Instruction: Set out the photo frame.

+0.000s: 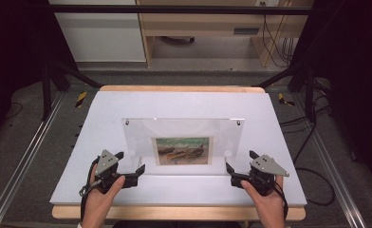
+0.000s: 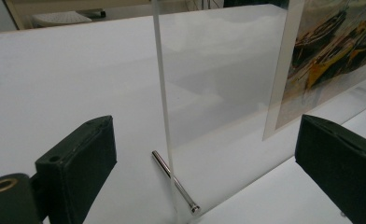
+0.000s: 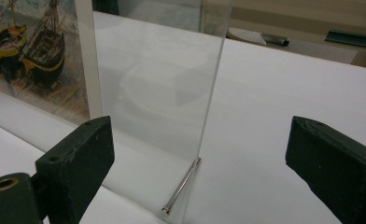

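A clear acrylic picture frame point(image 1: 184, 140) stands upright on the white table point(image 1: 174, 104), with a painting of boats point(image 1: 182, 150) in its middle. Its left edge point(image 2: 165, 102) rests on a thin metal pin point(image 2: 174, 179); its right edge point(image 3: 209, 93) rests on another pin point(image 3: 181, 186). My left gripper point(image 1: 129, 166) is open at the frame's lower left corner, jaws standing wide on either side of the pane without touching it point(image 2: 204, 163). My right gripper point(image 1: 241, 166) is open at the lower right corner, the pane's edge between its spread jaws point(image 3: 200, 168).
The white table top sits on a wooden board point(image 1: 174, 213) whose edge shows at the front. Black rig struts point(image 1: 56, 71) flank the far corners. Cables point(image 1: 312, 175) lie on the floor at the right. Wooden furniture point(image 1: 208, 28) stands beyond the table.
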`<state>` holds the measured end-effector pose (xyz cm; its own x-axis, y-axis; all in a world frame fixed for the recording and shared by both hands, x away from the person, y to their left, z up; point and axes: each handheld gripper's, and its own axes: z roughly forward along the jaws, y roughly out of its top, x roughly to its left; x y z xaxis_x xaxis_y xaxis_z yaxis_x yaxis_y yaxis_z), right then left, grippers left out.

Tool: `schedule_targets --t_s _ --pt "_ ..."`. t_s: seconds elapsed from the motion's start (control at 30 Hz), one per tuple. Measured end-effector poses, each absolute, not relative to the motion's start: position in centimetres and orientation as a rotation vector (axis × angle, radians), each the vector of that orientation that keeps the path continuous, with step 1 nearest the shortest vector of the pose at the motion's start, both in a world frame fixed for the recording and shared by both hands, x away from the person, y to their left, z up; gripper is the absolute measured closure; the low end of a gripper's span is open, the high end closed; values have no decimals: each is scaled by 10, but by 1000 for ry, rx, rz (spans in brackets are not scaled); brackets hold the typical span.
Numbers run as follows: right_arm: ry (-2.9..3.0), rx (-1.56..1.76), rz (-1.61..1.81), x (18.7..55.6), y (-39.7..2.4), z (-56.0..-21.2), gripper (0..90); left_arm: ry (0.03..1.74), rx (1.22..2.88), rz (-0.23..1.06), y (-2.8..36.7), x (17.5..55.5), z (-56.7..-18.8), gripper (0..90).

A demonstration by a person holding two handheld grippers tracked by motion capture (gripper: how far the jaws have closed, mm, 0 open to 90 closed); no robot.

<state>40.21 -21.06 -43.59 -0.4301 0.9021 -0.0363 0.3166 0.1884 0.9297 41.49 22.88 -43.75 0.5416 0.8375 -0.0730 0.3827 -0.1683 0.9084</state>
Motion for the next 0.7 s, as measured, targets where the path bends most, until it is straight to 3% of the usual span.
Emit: schedule_targets --t_s 0.7 --pt "1768 1221 1196 382 -234 -434 90 1030 1728 636 258 405 -430 55"
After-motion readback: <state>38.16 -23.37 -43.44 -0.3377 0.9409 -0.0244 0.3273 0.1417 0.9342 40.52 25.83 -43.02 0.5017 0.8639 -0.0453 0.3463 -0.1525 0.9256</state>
